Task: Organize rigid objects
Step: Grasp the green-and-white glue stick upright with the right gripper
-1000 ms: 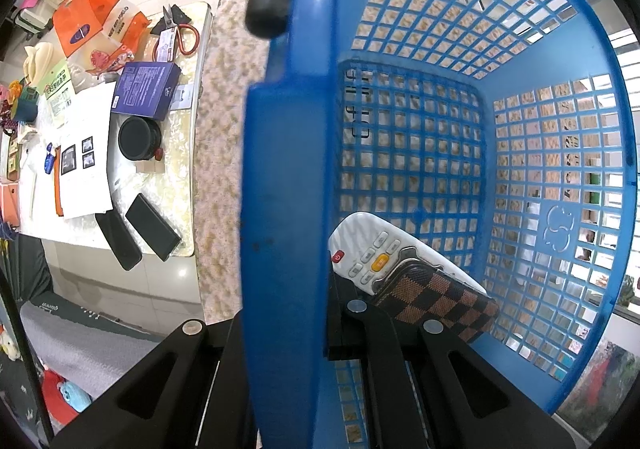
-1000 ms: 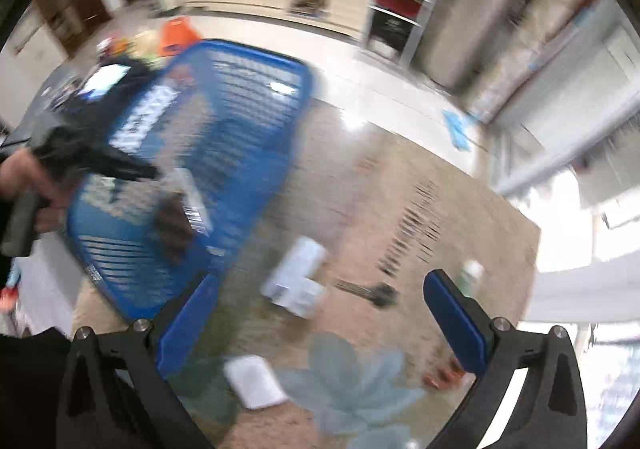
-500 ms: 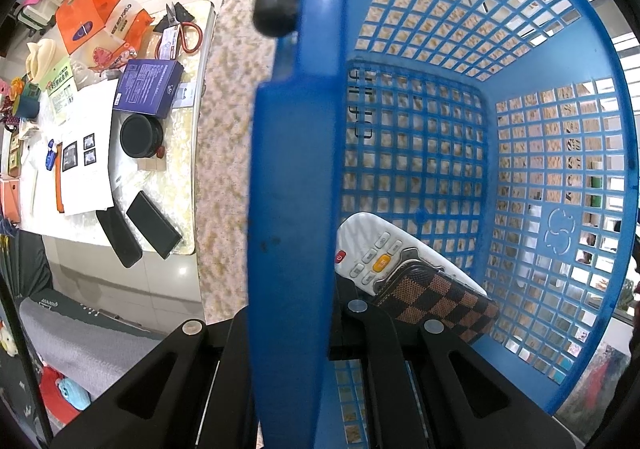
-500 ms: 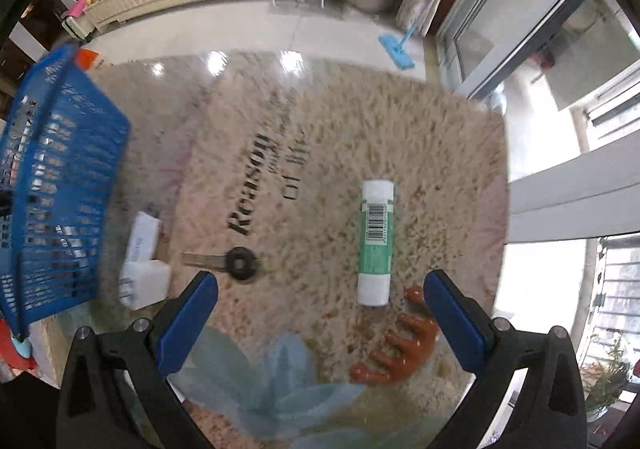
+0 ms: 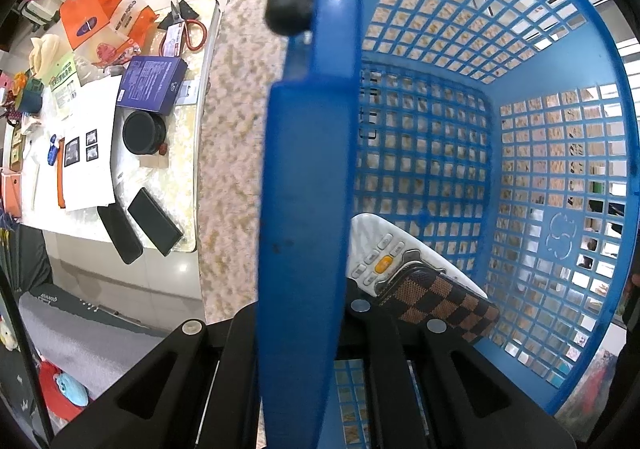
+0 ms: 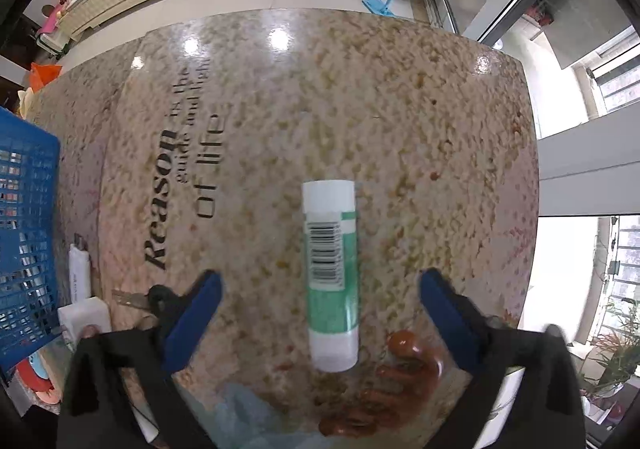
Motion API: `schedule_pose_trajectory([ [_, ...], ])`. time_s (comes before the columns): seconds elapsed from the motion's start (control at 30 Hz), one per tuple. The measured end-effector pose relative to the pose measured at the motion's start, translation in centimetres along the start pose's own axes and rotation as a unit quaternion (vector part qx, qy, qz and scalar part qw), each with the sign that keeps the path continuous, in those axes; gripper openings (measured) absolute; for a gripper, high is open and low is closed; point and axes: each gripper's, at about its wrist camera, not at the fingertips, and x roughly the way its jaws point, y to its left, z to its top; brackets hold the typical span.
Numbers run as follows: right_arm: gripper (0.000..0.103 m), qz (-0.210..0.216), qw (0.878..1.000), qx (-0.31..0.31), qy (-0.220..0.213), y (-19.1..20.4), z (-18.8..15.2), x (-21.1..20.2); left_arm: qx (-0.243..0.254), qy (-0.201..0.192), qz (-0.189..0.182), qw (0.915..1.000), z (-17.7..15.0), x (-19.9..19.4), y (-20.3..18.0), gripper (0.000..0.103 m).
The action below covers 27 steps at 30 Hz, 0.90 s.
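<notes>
My left gripper [image 5: 304,329] is shut on the rim of a blue plastic basket [image 5: 560,169] and holds it tilted above the table. Inside the basket lie a white remote control [image 5: 384,249] and a brown checkered wallet [image 5: 444,303]. My right gripper [image 6: 320,285] is open, its blue fingers [image 6: 192,313] on either side of a green and white glue stick [image 6: 330,273] lying on the speckled tabletop [image 6: 400,109]. The basket's edge shows at the left of the right wrist view [image 6: 24,241].
On the tabletop lie a key [image 6: 136,299], a white charger block [image 6: 84,319], a white lighter-like stick [image 6: 78,273] and a brown claw hair clip [image 6: 392,381]. A lower side table [image 5: 176,153] holds papers, a purple box, scissors and black cases.
My right gripper has swung away from the basket and come down over the glue stick, which now lies between its open fingers. The left gripper keeps holding the basket almost still.
</notes>
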Motion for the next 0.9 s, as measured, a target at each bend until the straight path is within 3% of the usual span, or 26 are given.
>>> schedule_pose_trajectory([
  [0.17,0.061,0.002,1.000,0.004,0.000,-1.0,0.3,0.0,-0.003,0.000,-0.002,1.0000,0.0,0.0,0.2,0.009],
  [0.23,0.026,0.003,1.000,0.001,-0.005,-1.4,0.1,-0.1,-0.002,0.000,-0.002,1.0000,0.0,0.0,0.2,0.009],
  [0.27,0.024,0.004,1.000,0.000,-0.004,-1.5,0.1,-0.3,-0.002,-0.001,-0.002,1.0000,0.0,0.0,0.3,0.009],
  [0.5,0.023,0.008,1.000,0.001,-0.001,-0.7,-0.7,-0.7,-0.003,0.000,0.000,1.0000,0.2,0.1,0.0,0.009],
  [0.67,0.023,0.006,1.000,-0.007,-0.025,0.9,-2.1,-2.9,0.005,0.000,0.005,1.0000,0.2,0.1,-0.3,0.009],
  [0.9,0.023,0.016,0.995,-0.039,-0.088,4.2,-2.8,-10.4,0.003,-0.002,0.001,1.0000,0.2,0.0,-0.4,0.009],
])
